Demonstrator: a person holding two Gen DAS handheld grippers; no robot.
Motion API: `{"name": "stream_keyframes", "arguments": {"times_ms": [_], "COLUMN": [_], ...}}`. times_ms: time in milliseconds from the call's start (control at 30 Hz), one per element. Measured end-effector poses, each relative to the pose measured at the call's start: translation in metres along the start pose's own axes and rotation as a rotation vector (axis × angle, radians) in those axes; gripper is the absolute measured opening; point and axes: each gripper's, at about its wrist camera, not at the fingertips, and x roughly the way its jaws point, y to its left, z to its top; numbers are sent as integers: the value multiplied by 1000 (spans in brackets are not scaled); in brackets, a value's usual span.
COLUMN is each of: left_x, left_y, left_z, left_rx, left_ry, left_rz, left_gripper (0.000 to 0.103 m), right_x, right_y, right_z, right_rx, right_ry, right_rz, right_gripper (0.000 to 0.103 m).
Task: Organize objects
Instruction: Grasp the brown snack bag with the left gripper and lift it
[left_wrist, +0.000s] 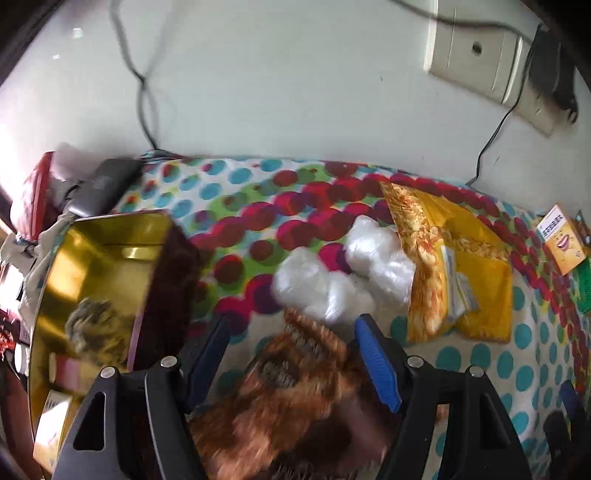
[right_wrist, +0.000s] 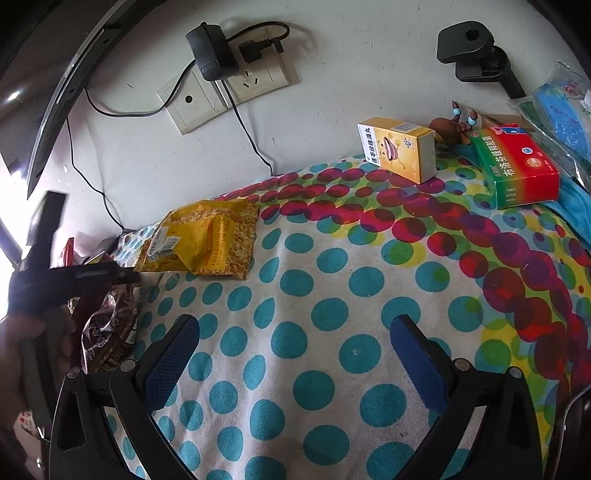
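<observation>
While the left gripper is clenched on a motion-blurred, shaggy orange-brown furry object whose bulk fills the space between its blue-padded fingers, the right gripper hangs released, its jaws spread wide above the spotted cloth with nothing between them.

Left wrist view: the furry object sits low in the frame, just above the polka-dot cloth of teal, red and green circles on white. To its left stands an open rectangular tin with a gold-coloured interior and dark red outer wall, tilted toward the camera; a fuzzy grey-brown ball and some small boxes lie inside it. Just beyond the gripper tips lies a crumpled bundle of clear plastic wrap, touching a torn yellow-and-gold foil packet on its right. A small yellow medicine carton lies near the right edge. Behind, a white wall carries a beige socket plate and black cables.

Right wrist view: the same foil packet lies at left on the cloth. The yellow carton stands at the far edge, near a green-and-red rectangular carton; a small brown figurine sits between and behind them. A black adapter is plugged into the wall socket.
</observation>
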Motion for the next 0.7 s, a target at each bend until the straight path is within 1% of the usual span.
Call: {"name": "stream_keyframes", "arguments": {"times_ms": [67, 133, 200, 233, 267, 300, 333, 367, 433, 467, 533, 600, 700], "left_x": [7, 5, -6, -12, -18, -18, -15, -10, -5, -4, 0, 4, -6], "left_y": [-12, -28, -49, -62, -75, -81, -80, -74, -61, -53, -49, -53, -62], "left_z": [8, 13, 13, 11, 7, 4, 4, 5, 8, 9, 11, 11, 7], "left_rx": [17, 44, 93, 142, 217, 247, 238, 196, 151, 127, 117, 139, 138], "left_ry": [1, -31, -82, -104, -132, -152, -155, -143, -161, -184, -165, -142, -157], "left_rz": [2, -26, -146, -235, -266, -212, -172, -157, -120, -116, -148, -133, -160], "left_gripper": [72, 72, 72, 72, 72, 72, 72, 72, 72, 72, 72, 72, 72], "right_x": [-1, -2, -2, -3, -3, -3, -3, -3, -4, -4, -5, -5, -5], "right_y": [1, 2, 2, 2, 2, 2, 3, 3, 4, 4, 4, 4, 3], "right_z": [0, 0, 0, 1, 1, 1, 1, 1, 1, 1, 1, 1, 1], "right_rx": [-2, -2, 0, 1, 2, 2, 1, 1, 0, -1, 1, 4, 9], "right_ry": [-3, -4, -7, -9, -10, -11, -12, -14, -18, -19, -25, -31, -29], "right_rz": [-1, -3, -4, -5, -5, -6, -7, -9, -11, -13, -13, -14, -8], "right_gripper": [103, 103, 103, 103, 103, 103, 103, 103, 103, 103, 103, 103, 103]}}
